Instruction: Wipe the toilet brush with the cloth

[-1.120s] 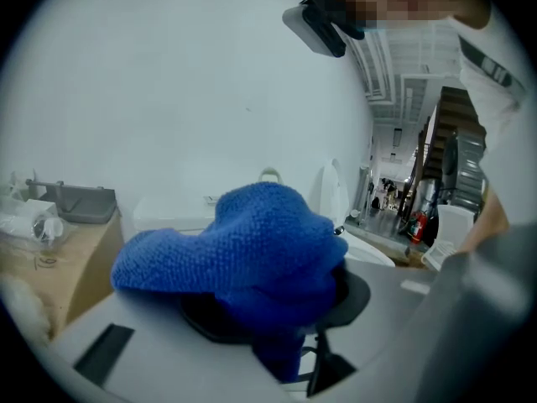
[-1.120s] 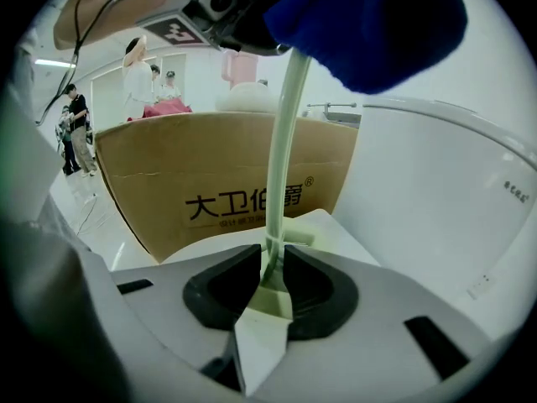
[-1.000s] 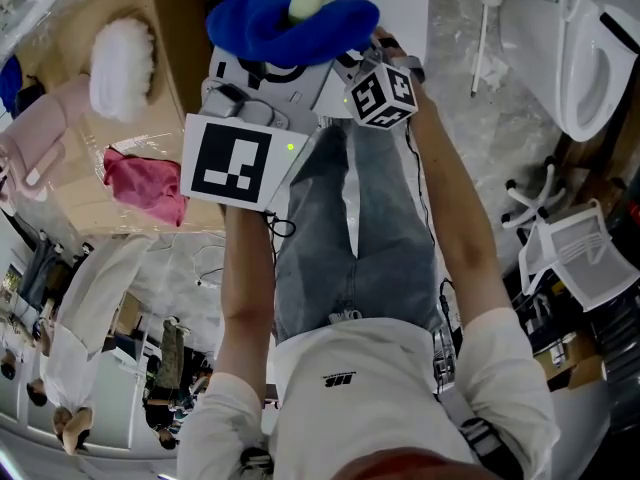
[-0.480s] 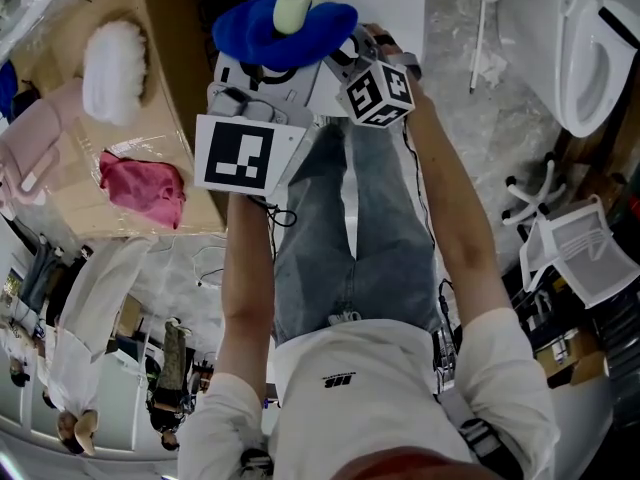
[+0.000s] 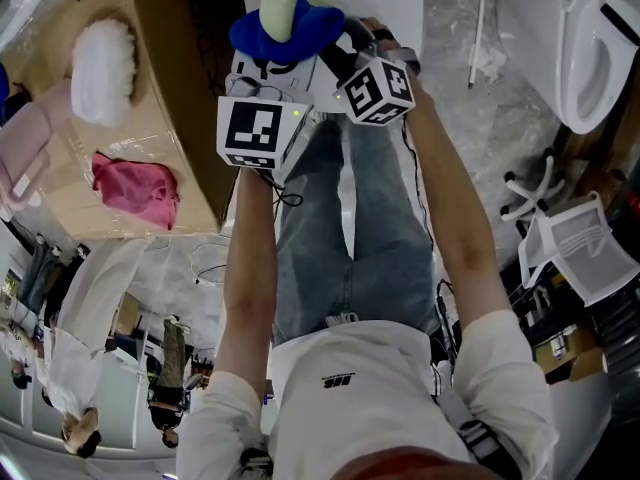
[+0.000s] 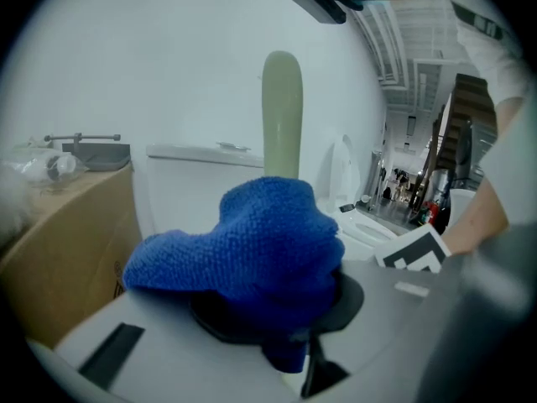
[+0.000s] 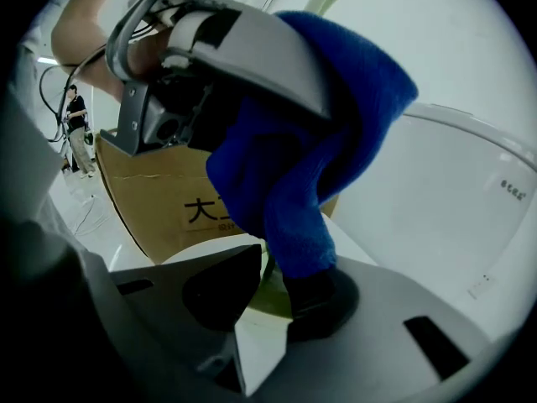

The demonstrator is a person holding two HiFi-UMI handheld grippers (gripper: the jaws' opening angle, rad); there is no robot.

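The fingers (image 6: pixel 346 300) of the left gripper (image 6: pixel 281 309) are closed on the blue cloth (image 6: pixel 252 242). The cloth is bunched between them and wrapped round the pale green handle of the brush (image 6: pixel 282 116). The handle rises upright just above these fingers, out of the top of the cloth.

The fingers (image 7: pixel 218 294) of the right gripper (image 7: pixel 268 296) stand fairly wide and clamp the same handle lower down, with the green shaft showing between the two dark pads. A fold of the cloth hangs from the left fingers and reaches the right gripper's right-hand pad.

In the head view the two grippers sit close side by side, the left fingers just beyond the right ones. The brush's head cannot be seen in any view.

Left of the fingers is a cardboard box (image 5: pixel 170 88) with a white fluffy thing (image 5: pixel 100 58) and a pink rag (image 5: pixel 135 188) on it. Well to the right of the fingers stands a toilet (image 5: pixel 590 58). Between it and the fingers, a white long-handled tool (image 5: pixel 482 28) lies on the floor (image 5: pixel 470 138).
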